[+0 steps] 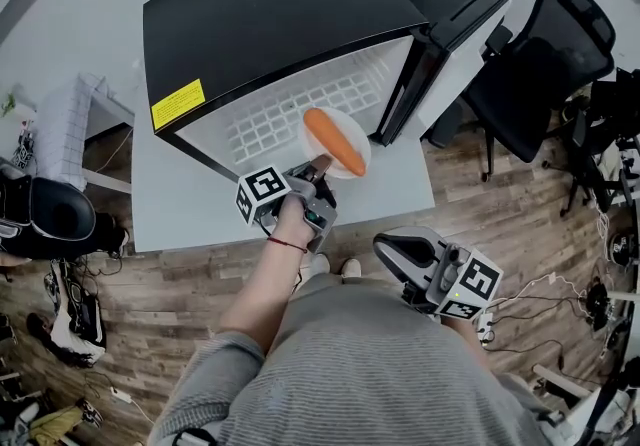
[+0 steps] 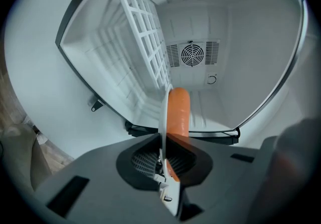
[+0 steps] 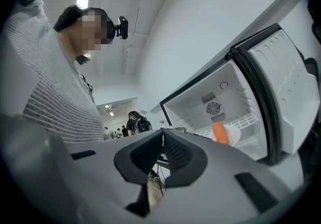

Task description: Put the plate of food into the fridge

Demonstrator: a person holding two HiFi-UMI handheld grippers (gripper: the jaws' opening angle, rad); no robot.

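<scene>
At centre frame, the plate (image 1: 352, 130), bearing a carrot (image 1: 335, 142), is clamped by its rim in the left gripper (image 1: 318, 174) at the mouth of the open fridge (image 1: 280, 24). At lower right, the right gripper (image 1: 385, 246) is seen closed and empty.

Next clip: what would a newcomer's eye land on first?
A white plate with orange food, pinched at its rim by the left claw, sits at the mouth of the open fridge. The right claw hangs shut and empty, low at the person's side.
</scene>
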